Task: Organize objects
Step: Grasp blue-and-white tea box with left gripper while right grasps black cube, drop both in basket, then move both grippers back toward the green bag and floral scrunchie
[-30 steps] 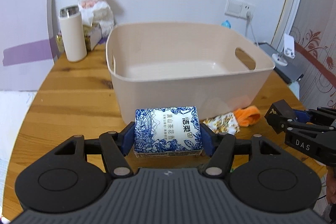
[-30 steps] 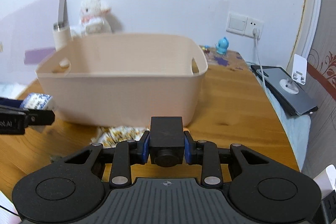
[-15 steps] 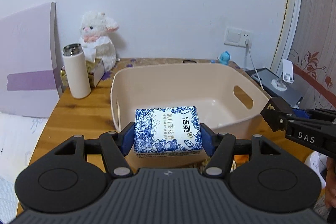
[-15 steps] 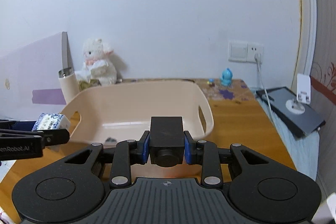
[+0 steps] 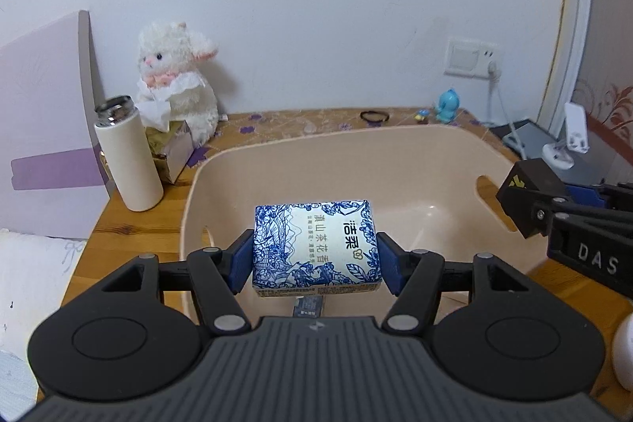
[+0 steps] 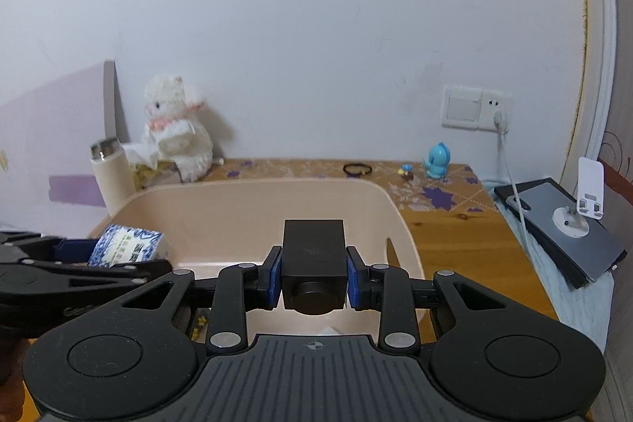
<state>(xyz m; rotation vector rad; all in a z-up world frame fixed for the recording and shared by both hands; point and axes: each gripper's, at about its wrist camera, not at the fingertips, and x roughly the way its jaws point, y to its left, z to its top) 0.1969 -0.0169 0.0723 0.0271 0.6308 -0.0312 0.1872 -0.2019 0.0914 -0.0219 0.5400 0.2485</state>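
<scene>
My left gripper [image 5: 315, 260] is shut on a blue-and-white tissue pack [image 5: 316, 244] and holds it above the near side of the beige plastic bin [image 5: 395, 149]. In the right wrist view the pack [image 6: 124, 244] shows at the left over the bin [image 6: 253, 200]. My right gripper [image 6: 314, 277] is shut on a black box-shaped object [image 6: 313, 256] and holds it over the bin's near right part. It also shows in the left wrist view [image 5: 526, 198] by the bin's right handle hole.
A white flask [image 5: 128, 157], a tissue box [image 5: 170, 149] and a white plush lamb [image 5: 178, 82] stand at the back left of the wooden table [image 5: 118, 224]. A hair tie [image 5: 374, 115] and a blue figurine [image 5: 447, 105] lie behind the bin. A tablet with a phone stand [image 6: 561, 224] is on the right.
Both grippers rose from table level to above the bin and moved forward over it, each still holding its object. The cloth items by the bin's front are no longer in sight.
</scene>
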